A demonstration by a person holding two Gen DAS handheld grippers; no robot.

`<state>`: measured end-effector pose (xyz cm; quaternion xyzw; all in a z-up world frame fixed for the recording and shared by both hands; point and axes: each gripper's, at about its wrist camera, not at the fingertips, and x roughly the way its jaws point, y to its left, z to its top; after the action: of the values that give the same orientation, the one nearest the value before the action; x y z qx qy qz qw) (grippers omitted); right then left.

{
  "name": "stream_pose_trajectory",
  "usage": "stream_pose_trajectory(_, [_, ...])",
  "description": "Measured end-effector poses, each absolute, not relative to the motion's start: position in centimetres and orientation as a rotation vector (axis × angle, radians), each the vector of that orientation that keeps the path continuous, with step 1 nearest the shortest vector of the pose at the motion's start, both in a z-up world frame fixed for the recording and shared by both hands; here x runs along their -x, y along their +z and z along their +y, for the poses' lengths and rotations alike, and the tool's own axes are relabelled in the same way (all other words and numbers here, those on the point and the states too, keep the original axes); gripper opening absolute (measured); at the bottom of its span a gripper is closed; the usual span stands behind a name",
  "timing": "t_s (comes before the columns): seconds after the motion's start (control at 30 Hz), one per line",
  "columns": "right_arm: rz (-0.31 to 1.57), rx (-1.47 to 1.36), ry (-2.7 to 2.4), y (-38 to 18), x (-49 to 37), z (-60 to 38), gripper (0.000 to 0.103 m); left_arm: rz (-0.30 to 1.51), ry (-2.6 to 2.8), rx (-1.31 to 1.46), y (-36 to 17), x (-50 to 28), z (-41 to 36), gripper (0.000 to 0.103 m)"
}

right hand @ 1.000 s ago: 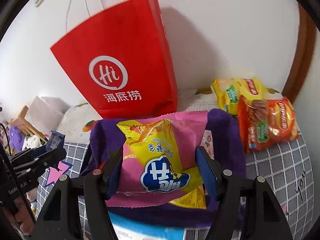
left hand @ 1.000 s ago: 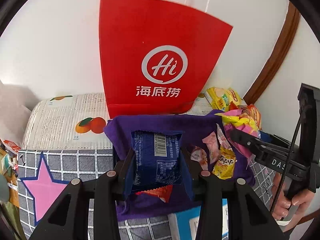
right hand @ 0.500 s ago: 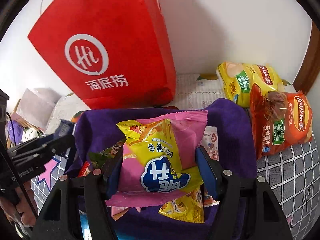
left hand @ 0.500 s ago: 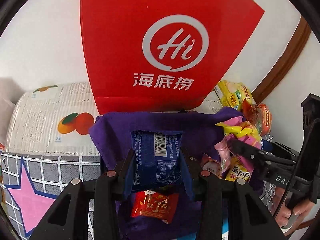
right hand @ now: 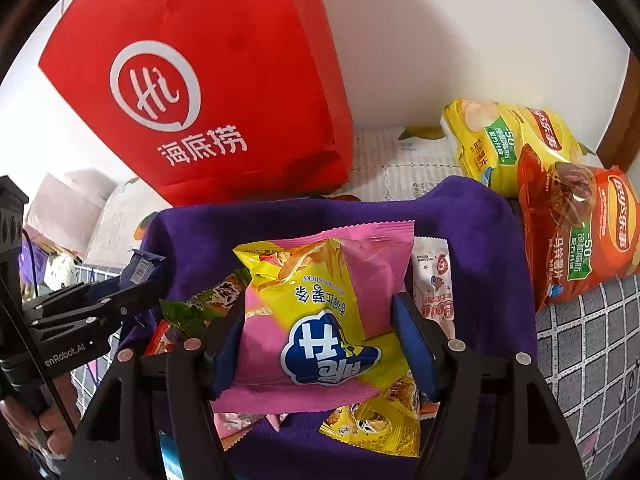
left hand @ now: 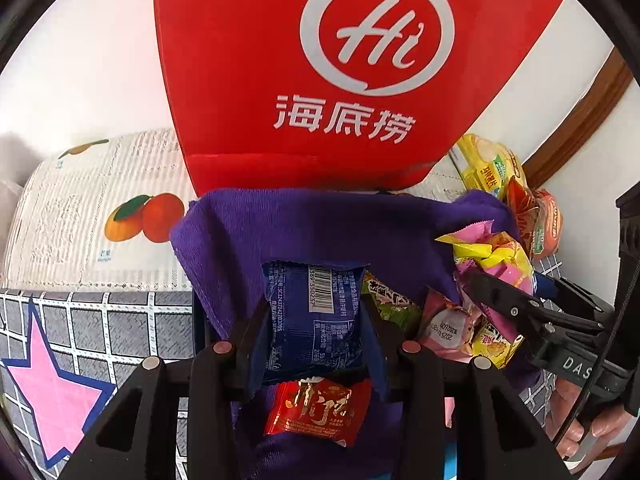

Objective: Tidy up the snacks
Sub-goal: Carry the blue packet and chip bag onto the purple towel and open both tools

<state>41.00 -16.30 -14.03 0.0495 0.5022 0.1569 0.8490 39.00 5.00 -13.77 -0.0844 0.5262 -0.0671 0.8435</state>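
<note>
My left gripper (left hand: 314,320) is shut on a dark blue snack packet (left hand: 312,316), held over the purple cloth-lined box (left hand: 304,224). My right gripper (right hand: 318,320) is shut on a pink and yellow potato-stick bag (right hand: 320,312), also over that box (right hand: 480,232). Small loose snacks lie in the box: a red packet (left hand: 316,408), a green one (right hand: 208,300), a yellow one (right hand: 376,424) and a white one (right hand: 434,280). The right gripper with its bag shows at the right of the left wrist view (left hand: 500,280); the left gripper shows at the left of the right wrist view (right hand: 132,284).
A red paper bag (left hand: 320,80) stands just behind the box against the white wall, also in the right wrist view (right hand: 208,92). A yellow chip bag (right hand: 508,140) and an orange chip bag (right hand: 580,232) lie right of the box. Checked cloth with a pink star (left hand: 52,392) lies at left.
Both grippers moved forward and down toward the box and red bag, still holding their packets. More loose snacks in the box have come into view.
</note>
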Motion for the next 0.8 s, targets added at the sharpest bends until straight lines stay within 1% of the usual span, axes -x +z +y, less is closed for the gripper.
stream_pose_trajectory(0.17, [1.055, -0.032, 0.337, -14.2, -40.7, -15.4, 0.073, 1.139, -0.146, 0.178, -14.4, -39.1, 4.7, 0.039])
stream_pose_trajectory(0.23, [1.061, -0.014, 0.326, -14.4, -40.7, -15.2, 0.079, 1.153, -0.148, 0.175, -14.7, -39.1, 4.5, 0.039])
stream_pose_trajectory(0.3, [1.063, 0.0, 0.317, -14.6, -40.7, -15.0, 0.082, 1.158, -0.153, 0.172, -14.8, -39.1, 4.3, 0.039])
stream_pose_trajectory(0.5, [1.075, -0.018, 0.33, -14.4, -40.6, -15.4, 0.082, 1.169, -0.155, 0.172, -15.1, -39.2, 4.1, 0.04])
stream_pose_trajectory(0.63, [1.053, -0.057, 0.336, -13.7, -40.5, -16.0, 0.089, 1.17, -0.16, 0.167, -15.1, -39.3, 3.8, 0.04])
stream_pose_trajectory(0.77, [1.031, -0.094, 0.339, -12.8, -40.2, -16.5, 0.089, 1.169, -0.17, 0.16, -15.0, -39.3, 3.5, 0.04])
stream_pose_trajectory(0.8, [1.028, -0.104, 0.342, -12.6, -40.2, -16.7, 0.089, 1.172, -0.171, 0.159, -15.0, -39.3, 3.4, 0.042])
